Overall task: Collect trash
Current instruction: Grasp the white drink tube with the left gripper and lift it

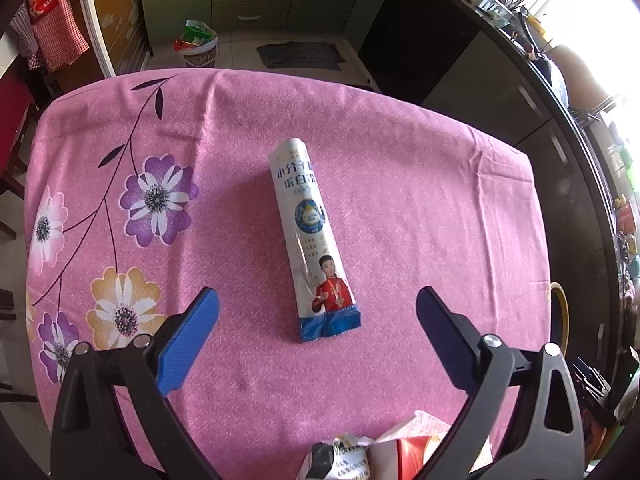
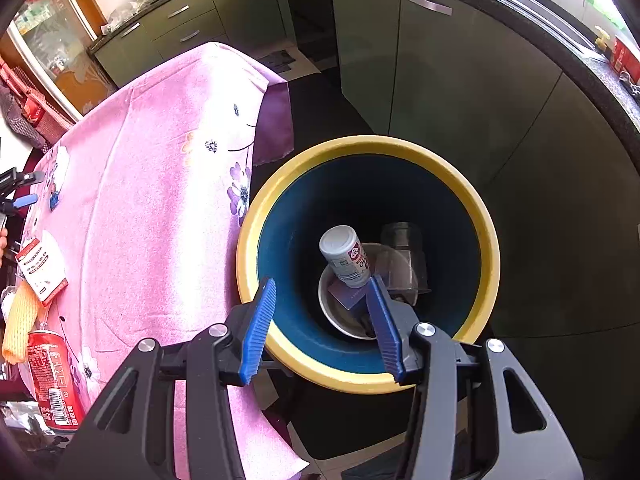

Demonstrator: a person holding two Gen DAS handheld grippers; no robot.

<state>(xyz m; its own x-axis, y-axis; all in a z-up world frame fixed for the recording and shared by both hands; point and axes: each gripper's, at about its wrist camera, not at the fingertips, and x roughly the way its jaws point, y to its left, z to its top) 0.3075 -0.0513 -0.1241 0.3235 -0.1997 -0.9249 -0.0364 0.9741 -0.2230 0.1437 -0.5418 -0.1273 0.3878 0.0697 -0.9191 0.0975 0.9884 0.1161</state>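
Observation:
A long white and blue snack wrapper (image 1: 310,236) lies flat on the pink flowered tablecloth (image 1: 420,220). My left gripper (image 1: 318,300) is open and empty, its fingers standing either side of the wrapper's near end, above the cloth. My right gripper (image 2: 322,292) is open and empty above the mouth of a blue bin with a yellow rim (image 2: 490,248) beside the table. In the bin lie a white bottle (image 2: 346,256), a white bowl (image 2: 344,316) and a clear plastic cup (image 2: 402,256).
More trash lies at the table's near edge: a red can (image 2: 52,384), a yellow foam sleeve (image 2: 18,328), a red and white carton (image 2: 40,268) and crumpled packets (image 1: 380,452). Green kitchen cabinets (image 2: 420,80) stand behind the bin. The bin's rim (image 1: 560,316) shows at the table's right.

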